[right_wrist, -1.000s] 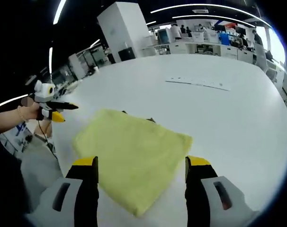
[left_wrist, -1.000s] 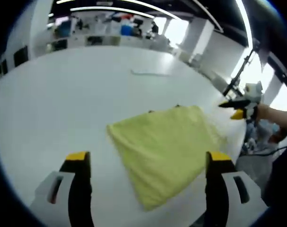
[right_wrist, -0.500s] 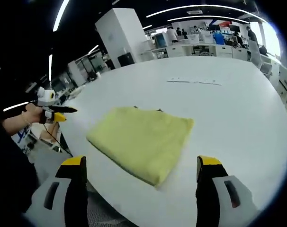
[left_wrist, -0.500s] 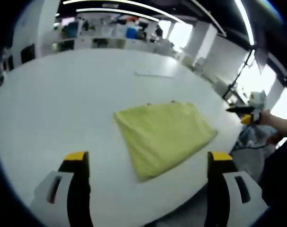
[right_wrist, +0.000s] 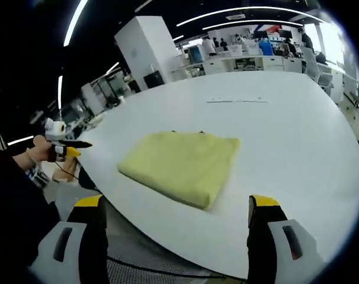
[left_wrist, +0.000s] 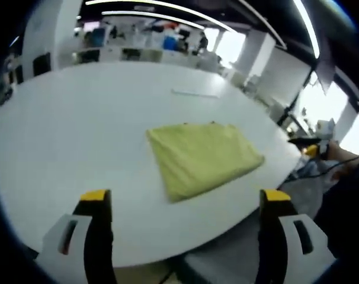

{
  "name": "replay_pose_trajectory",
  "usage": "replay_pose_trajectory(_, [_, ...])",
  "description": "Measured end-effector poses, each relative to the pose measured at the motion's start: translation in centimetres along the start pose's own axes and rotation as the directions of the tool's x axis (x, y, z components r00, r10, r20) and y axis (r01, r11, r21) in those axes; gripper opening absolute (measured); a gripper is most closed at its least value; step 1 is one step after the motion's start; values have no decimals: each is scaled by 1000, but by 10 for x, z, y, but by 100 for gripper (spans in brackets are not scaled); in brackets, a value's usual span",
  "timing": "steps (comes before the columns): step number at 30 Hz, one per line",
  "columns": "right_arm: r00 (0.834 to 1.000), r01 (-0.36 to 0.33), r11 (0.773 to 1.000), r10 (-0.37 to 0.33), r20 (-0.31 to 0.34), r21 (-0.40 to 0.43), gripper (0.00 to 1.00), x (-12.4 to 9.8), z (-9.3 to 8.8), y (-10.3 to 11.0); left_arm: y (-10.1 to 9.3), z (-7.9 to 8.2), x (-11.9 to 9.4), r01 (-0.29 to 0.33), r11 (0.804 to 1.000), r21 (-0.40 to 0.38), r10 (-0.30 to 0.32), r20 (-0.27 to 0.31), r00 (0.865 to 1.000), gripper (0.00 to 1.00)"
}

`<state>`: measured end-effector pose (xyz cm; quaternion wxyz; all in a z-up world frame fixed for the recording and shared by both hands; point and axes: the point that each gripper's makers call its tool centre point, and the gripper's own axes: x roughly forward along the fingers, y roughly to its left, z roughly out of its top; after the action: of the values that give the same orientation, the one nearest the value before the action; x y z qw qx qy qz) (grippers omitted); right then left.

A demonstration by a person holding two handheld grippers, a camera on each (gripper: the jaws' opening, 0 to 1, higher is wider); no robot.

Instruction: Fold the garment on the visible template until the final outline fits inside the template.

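A yellow garment [left_wrist: 203, 157] lies folded into a flat rectangle on the white table [left_wrist: 79, 130], close to its near edge. Small dark marks [right_wrist: 172, 131] peek out along its far edge. My left gripper [left_wrist: 186, 201] hangs open, back from the table, with nothing between its jaws. My right gripper [right_wrist: 176, 204] is open too, held off the table's edge with nothing in it. In the right gripper view the garment [right_wrist: 182, 163] sits mid-table, and the left gripper [right_wrist: 64, 145] shows at the left in a hand. The right gripper [left_wrist: 313, 145] shows at the right of the left gripper view.
A thin pale strip [left_wrist: 194, 93] lies on the table beyond the garment, the same strip [right_wrist: 236, 100] in the right gripper view. Desks and shelves [right_wrist: 250, 56] stand far behind. The table's rounded edge [right_wrist: 167, 248] runs just ahead of my right jaws.
Both grippers have drawn back from the garment to beyond the table's edge, so it looks smaller. The garment lies where it was.
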<state>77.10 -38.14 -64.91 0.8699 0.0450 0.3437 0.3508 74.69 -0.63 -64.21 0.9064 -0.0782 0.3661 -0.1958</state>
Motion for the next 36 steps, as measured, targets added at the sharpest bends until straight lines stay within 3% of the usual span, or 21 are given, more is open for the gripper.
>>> replay_pose_trajectory(7, [1000,7,1000,-6,-11,27,98,-7,-13,1,0,-2,-5,-7,1000,-6,7,6,1000,100])
replay_pose_trajectory(18, [1000,0,1000,0,-11,16,94,-2,-11,3,-3,-4,0,7,1000,4,-7,-7,1000,100])
replay_pose_trajectory(29, [996,-6,998,0,-87,-66,74,25,-23,-8,-2,-23,27,43,999,23,-42,-67,997,93])
replay_pose_trajectory(36, [993,-11,997,2,-121,-76,65,42,-30,-18,1,-35,43,57,998,23,-54,-97,994,90])
